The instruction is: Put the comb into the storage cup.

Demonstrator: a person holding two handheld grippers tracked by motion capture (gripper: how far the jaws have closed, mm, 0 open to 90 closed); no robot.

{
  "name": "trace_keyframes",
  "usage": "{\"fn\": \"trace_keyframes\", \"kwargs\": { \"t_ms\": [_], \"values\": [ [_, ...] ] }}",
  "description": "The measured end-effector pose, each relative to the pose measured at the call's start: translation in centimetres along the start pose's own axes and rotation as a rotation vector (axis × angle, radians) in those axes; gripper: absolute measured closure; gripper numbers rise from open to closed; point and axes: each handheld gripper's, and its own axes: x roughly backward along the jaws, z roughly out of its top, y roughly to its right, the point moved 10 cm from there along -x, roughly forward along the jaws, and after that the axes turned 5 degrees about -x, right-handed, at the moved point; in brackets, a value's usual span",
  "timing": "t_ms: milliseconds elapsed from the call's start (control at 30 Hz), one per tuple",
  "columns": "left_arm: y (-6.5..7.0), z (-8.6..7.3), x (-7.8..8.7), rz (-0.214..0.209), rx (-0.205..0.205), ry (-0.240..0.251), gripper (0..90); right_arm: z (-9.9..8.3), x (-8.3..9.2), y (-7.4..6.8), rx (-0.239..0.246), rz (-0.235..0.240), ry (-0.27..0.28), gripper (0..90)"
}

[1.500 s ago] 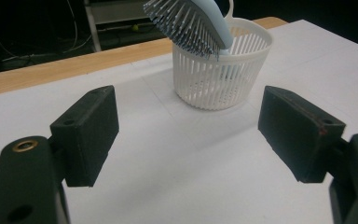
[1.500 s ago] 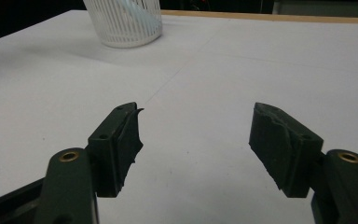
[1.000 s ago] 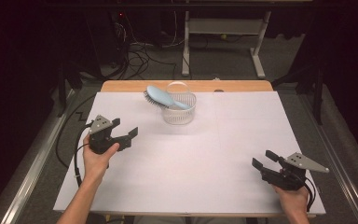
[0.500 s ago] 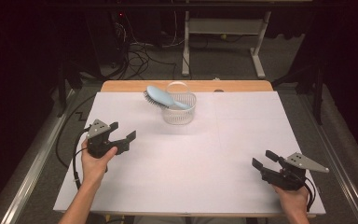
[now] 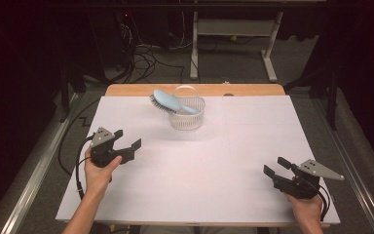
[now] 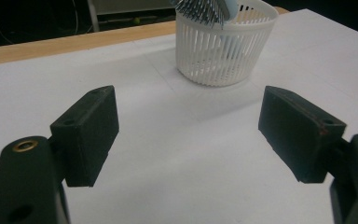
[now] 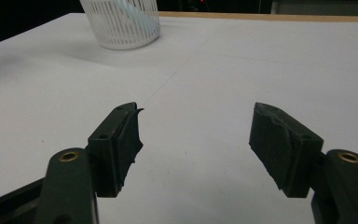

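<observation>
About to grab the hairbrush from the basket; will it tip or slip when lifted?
The hairbrush lies tilted across the basket rim, so it may pivot. The light-looking slatted basket could tip or slide. The handle looks smooth, perhaps slippery.

— Do we find any writing, label or number anywhere in these views?

— No. We can read nothing on the white basket (image 5: 187,113) in the upper middle of the high view, nothing on the blue hairbrush (image 5: 171,102) resting across it, and nothing on the white table (image 5: 214,170). We see no brand and no sign; the dark background at the top is too dim for us to read.
</observation>
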Motion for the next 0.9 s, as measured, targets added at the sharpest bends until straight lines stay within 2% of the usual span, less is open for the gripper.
{"fn": "trace_keyframes", "kwargs": {
  "t_ms": [633, 900],
  "values": [
    [-0.1, -0.6, 0.6, 0.008, -0.004, -0.001, 21.4, 0.0, 0.0, 0.0, 0.002, -0.002, 0.002, 33.8],
    [-0.2, -1.2, 0.6, 0.009, 0.005, 0.001, 21.5, 0.1, 0.1, 0.0, 0.001, -0.002, 0.004, 33.7]
  ]
}}
